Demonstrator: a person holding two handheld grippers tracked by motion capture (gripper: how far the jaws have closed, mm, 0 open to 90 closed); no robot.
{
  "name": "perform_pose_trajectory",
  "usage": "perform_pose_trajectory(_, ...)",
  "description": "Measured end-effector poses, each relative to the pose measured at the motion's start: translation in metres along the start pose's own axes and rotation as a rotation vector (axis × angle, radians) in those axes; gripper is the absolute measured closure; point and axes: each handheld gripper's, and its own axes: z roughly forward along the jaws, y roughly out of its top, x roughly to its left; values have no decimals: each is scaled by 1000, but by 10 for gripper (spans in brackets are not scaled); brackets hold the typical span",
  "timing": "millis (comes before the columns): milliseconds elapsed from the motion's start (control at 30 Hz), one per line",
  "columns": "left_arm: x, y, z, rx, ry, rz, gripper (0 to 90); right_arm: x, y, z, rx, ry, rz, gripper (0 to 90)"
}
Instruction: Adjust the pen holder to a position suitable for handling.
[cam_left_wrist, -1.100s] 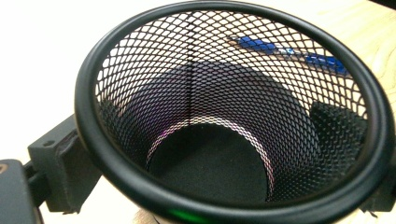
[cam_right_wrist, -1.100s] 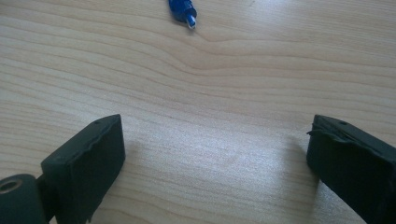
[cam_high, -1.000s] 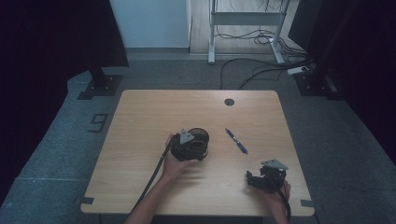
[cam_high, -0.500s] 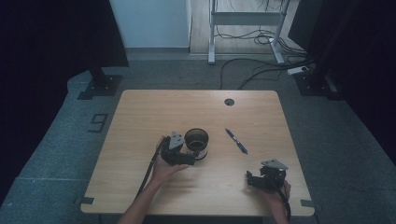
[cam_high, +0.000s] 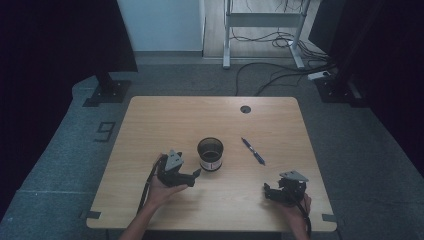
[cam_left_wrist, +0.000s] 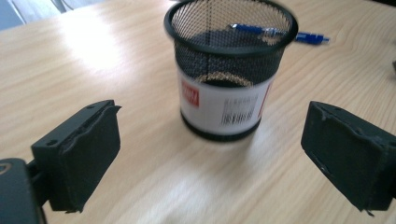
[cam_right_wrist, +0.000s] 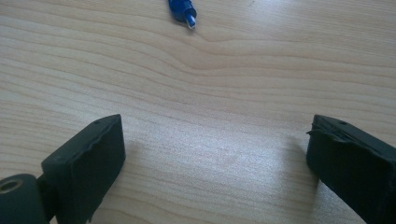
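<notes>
The worktop (cam_high: 165, 125) is a pale wooden slab with rounded corners and a clear grain running along its length. A small round grommet hole (cam_high: 245, 109) sits near the far edge. Roughly in the middle stands a black mesh cup (cam_high: 210, 154), upright, with a white label around its lower half. To the right of the cup, apart from it, a blue pen (cam_high: 253, 151) lies flat at a slant on the bare wood.

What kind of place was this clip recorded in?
Probably a lab or recording studio: a lone wooden table on grey carpet, dark curtains at both sides, loose cables across the floor behind.
</notes>
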Motion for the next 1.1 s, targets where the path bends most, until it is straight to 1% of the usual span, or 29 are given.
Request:
perform_pose_trajectory(67, 1, -3, -2, 6, 1, -4, 50, 0, 0, 0, 0, 0, 1, 39)
perform_pose_trajectory(100, 3, -8, -5, 16, 7, -12, 51, 0, 0, 0, 0, 0, 0, 40)
perform_pose_trajectory(133, 3, -8, -5, 16, 7, -12, 53, 0, 0, 0, 0, 0, 1, 40)
perform_pose_trajectory(233, 6, -17, -12, 28, -2, -41, 56, 0, 0, 0, 0, -1, 1, 41)
perform_pose_trajectory(267, 6, -17, -12, 28, -2, -41, 59, 0, 0, 0, 0, -1, 1, 41)
perform_pose_trajectory(367, 7, -23, -15, 46, -3, -56, 66, 0, 0, 0, -1, -1, 1, 43)
perform_pose_trajectory(400, 8, -28, -17, 53, -10, -64, 66, 0, 0, 0, -1, -2, 1, 43)
perform_pose_trajectory(433, 8, -28, -17, 53, -10, -64, 66, 0, 0, 0, -1, -1, 1, 44)
perform_pose_trajectory(500, 9, -36, -20, 63, -7, -79, 73, 0, 0, 0, -1, -2, 1, 45)
perform_pose_trajectory(533, 9, -36, -20, 63, -7, -79, 75, 0, 0, 0, -1, -2, 2, 45)
perform_pose_trajectory(567, 11, -41, -19, 85, 2, -74, 75, 0, 0, 0, -2, -2, 2, 46)
perform_pose_trajectory(667, 15, -47, -19, 107, 15, -82, 82, 0, 0, 0, -2, -2, 2, 47)
perform_pose_trajectory(767, 17, -50, -19, 118, 25, -90, 88, 0, 0, 0, -2, -2, 2, 47)
perform_pose_trajectory(933, 19, -51, -20, 122, 25, -95, 98, 0, 0, 0, -2, -2, 2, 47)
perform_pose_trajectory(967, 19, -52, -19, 134, 27, -99, 100, 0, 0, 0, -2, -2, 2, 47)
perform_pose_trajectory(1033, 20, -54, -19, 140, 28, -100, 101, 0, 0, 0, -2, -2, 2, 47)
perform_pose_trajectory(1100, 21, -54, -19, 144, 27, -108, 100, 0, 0, 0, -2, -2, 2, 47)
